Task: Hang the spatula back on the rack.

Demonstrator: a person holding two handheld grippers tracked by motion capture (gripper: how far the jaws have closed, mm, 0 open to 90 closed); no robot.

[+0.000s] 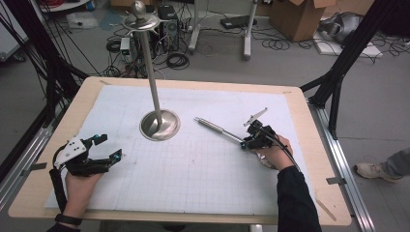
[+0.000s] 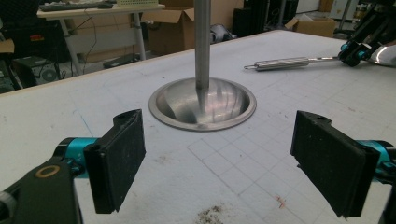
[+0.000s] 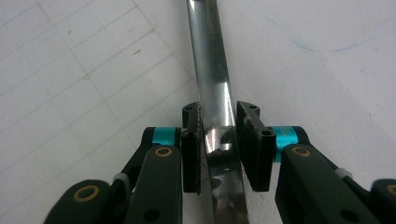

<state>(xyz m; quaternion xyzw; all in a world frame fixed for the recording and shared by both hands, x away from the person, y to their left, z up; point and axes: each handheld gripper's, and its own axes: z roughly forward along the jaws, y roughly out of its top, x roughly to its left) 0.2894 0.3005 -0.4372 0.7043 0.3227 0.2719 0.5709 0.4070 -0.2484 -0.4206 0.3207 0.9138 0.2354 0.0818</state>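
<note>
On the white gridded mat [image 1: 193, 169], at about 3 o'clock from the centre in the high view, the right gripper [image 1: 247, 142] sits with its jaws either side of the narrow shank of a long polished steel utensil with a tubular handle [image 1: 216, 128], which lies flat and points toward 10 o'clock. In the right gripper view the jaws stand narrow around the shiny metal strip [image 3: 215, 98]; the left pad looks to touch it, the right pad shows a thin gap, so I cannot tell whether the grip is firm yet. The left gripper [image 1: 107, 149], at 8 o'clock, rests on the mat with jaws wide apart and nothing between them. Step in hand, as I judge it: securing the utensil for a lift. To do it well, centre the strip between the pads, close squarely until both pads bear, then raise level so the heavier handle end does not swing or slip on the smooth steel. Just left of the handle tip stands a tall steel stand with a shallow dish-shaped base [image 1: 160, 124] and hooked top; the dish [image 2: 202, 105] holds nothing but its own pole.
</note>
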